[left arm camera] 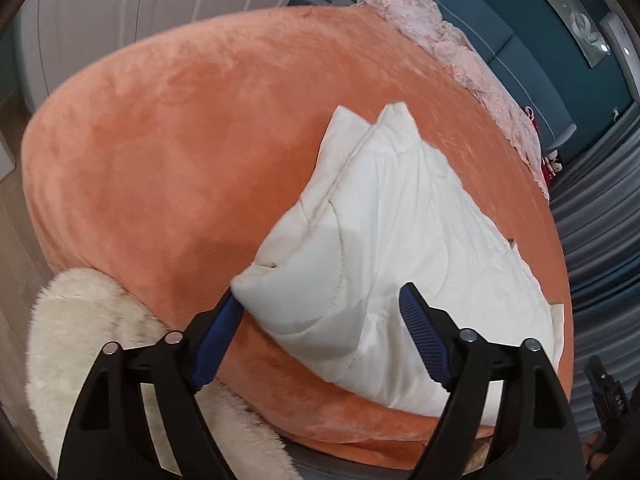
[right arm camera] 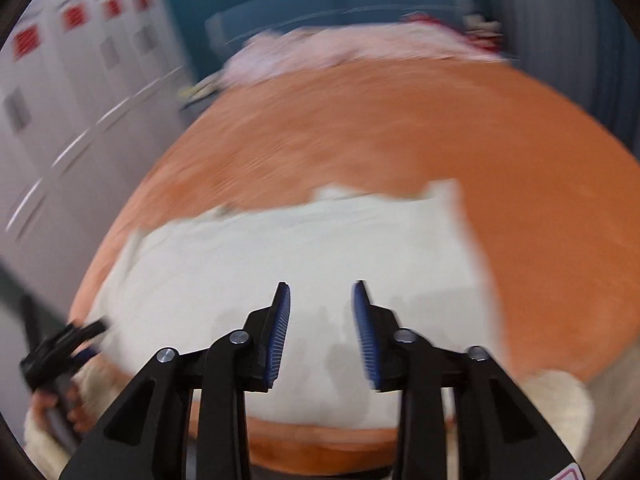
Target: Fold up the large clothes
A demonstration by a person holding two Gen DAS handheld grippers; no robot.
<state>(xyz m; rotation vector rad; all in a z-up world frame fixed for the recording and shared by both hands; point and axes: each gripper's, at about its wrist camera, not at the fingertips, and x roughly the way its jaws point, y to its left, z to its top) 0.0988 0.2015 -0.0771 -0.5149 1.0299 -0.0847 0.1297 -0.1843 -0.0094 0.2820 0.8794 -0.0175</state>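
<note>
A white quilted garment (left arm camera: 384,240) lies folded on the orange plush bed cover (left arm camera: 180,128). My left gripper (left arm camera: 320,304) is open, its blue pads either side of the garment's near left corner, the left pad (left arm camera: 218,344) touching the fabric edge. In the blurred right wrist view the same white garment (right arm camera: 280,264) spreads across the orange cover (right arm camera: 520,160). My right gripper (right arm camera: 321,292) is open and empty just above the garment's near edge. The left gripper (right arm camera: 68,344) shows at the far left, held in a hand.
A cream fluffy blanket (left arm camera: 80,340) lies at the bed's near edge. Pink lace fabric (left arm camera: 460,56) lies along the far side by a blue headboard (left arm camera: 520,40). White wardrobes (right arm camera: 60,100) stand to the left, grey curtains (left arm camera: 600,240) to the right.
</note>
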